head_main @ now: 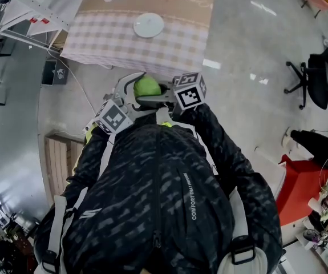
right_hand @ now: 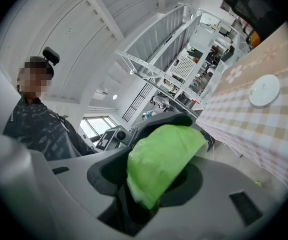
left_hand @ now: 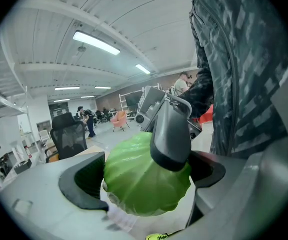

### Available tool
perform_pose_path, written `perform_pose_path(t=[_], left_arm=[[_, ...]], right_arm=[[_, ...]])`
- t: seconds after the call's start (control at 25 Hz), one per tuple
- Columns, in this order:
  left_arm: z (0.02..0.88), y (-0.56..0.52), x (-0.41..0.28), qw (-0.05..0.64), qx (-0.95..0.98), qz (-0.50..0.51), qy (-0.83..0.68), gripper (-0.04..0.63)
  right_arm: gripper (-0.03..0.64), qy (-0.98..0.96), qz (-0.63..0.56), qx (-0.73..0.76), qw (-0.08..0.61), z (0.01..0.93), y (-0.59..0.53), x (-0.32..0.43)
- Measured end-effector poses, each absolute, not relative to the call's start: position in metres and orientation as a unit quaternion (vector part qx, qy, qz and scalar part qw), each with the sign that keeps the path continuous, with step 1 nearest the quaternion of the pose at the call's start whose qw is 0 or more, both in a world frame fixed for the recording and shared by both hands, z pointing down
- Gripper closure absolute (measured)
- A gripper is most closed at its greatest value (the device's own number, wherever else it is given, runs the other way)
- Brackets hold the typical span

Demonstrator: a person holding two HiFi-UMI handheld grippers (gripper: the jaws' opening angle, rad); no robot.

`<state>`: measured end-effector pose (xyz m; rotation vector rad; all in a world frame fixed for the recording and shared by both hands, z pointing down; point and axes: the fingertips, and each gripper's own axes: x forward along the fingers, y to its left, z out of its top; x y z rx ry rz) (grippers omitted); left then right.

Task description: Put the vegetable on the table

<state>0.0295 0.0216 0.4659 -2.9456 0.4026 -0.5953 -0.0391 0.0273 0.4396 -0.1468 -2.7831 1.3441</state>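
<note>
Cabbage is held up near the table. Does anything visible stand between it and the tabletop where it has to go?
Nothing visible does. The cabbage, clamped between the left gripper and right gripper, hangs by the table's near edge. A white plate sits farther back, with free cloth around it.

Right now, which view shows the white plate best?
The head view: the plate shows whole from above, on the table. The right gripper view shows it small, near the edge; the left gripper view misses it.
</note>
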Motion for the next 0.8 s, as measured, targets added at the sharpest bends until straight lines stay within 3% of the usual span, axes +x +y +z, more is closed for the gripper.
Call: perform_pose_path(t=[0.8], left_arm=[[0.463,-0.106,-0.001,0.06,-0.978,-0.173,0.096,0.099]], right_arm=[[0.456,-0.894,0.448,-0.007,0.011,0.444,-0.106,-0.071]])
